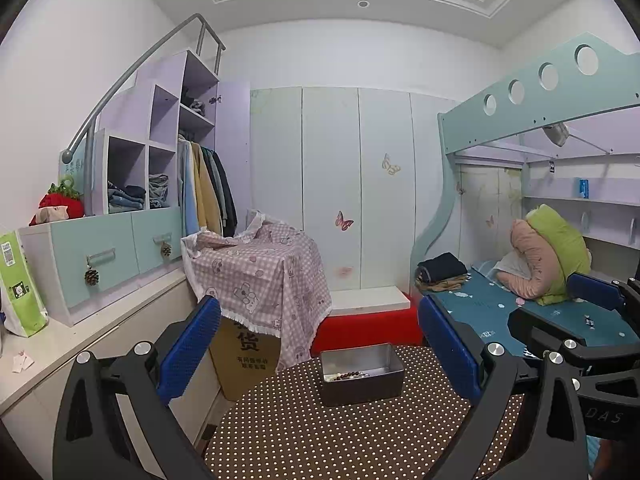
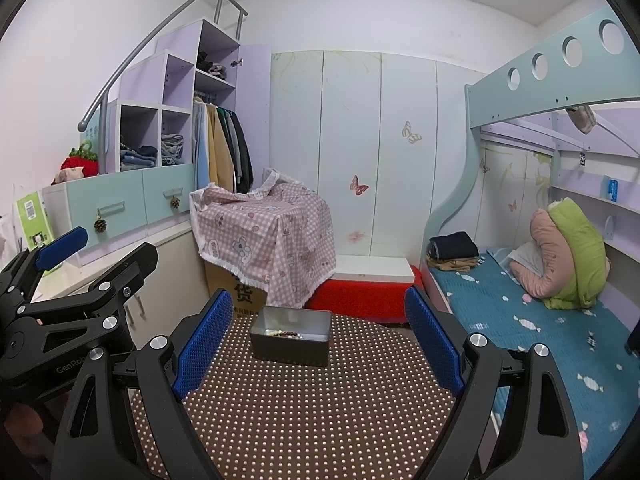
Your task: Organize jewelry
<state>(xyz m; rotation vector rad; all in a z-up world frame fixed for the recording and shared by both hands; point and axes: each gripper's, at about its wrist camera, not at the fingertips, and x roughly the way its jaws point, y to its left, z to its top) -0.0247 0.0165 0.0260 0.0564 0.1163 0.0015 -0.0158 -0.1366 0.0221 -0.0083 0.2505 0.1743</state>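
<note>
Both claws, left claw (image 1: 318,344) and right claw (image 2: 318,340), gape wide and empty above the dotted bench (image 1: 320,440). At lower centre, beaded bracelets (image 1: 352,376) lie in a metal tin (image 1: 362,374): likely light, limp and slippery, best pinched across a strand.

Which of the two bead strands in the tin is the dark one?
In the metal tin, the brown bead strand is dark; the pale pearl-like strand lies to its left.

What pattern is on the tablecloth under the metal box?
The tablecloth is brown with small white polka dots, clearest in the right wrist view.
</note>
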